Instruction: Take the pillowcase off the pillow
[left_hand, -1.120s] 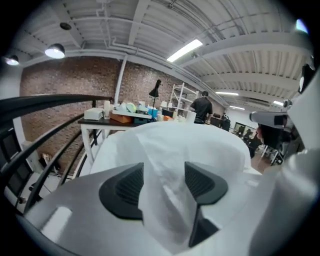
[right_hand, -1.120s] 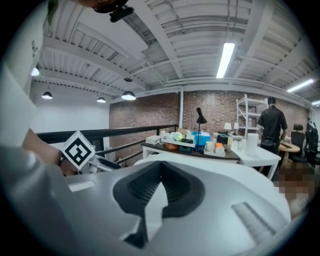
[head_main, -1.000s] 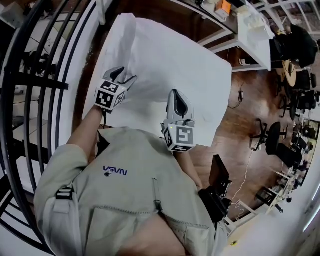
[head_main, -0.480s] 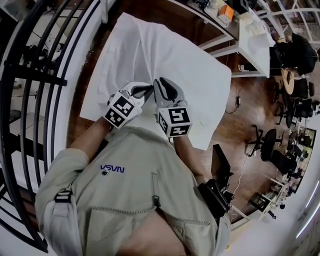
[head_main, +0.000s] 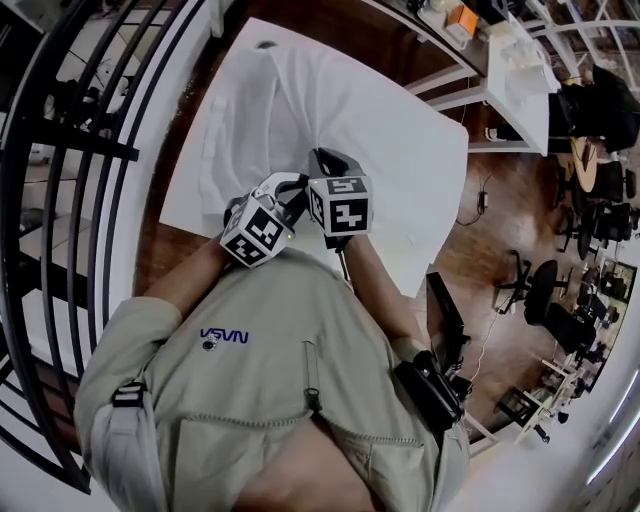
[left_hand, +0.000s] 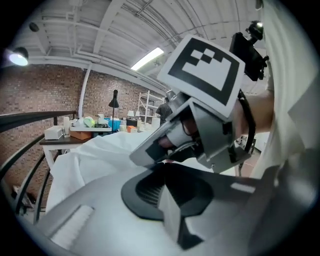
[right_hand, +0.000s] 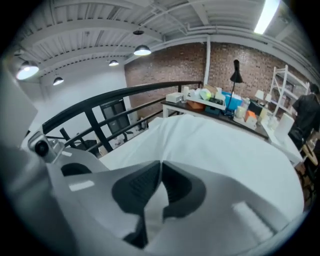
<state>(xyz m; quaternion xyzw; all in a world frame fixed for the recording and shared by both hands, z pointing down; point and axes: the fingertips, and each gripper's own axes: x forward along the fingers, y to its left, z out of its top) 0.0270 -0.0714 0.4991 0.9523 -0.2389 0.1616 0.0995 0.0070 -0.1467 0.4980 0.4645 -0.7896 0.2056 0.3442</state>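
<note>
On wooden surface, pillowcase lengthwise left-right.

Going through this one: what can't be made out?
- Head view: what lies under the left gripper and right gripper; their bodies cover it.
- Head view: near edge of the pillowcase, behind the person's jacket.
- Left gripper view: cloth ahead, blocked by the right gripper, whose jaws have just been closing on white cloth.
- Pillowcase opening: lost in white folds.
</note>
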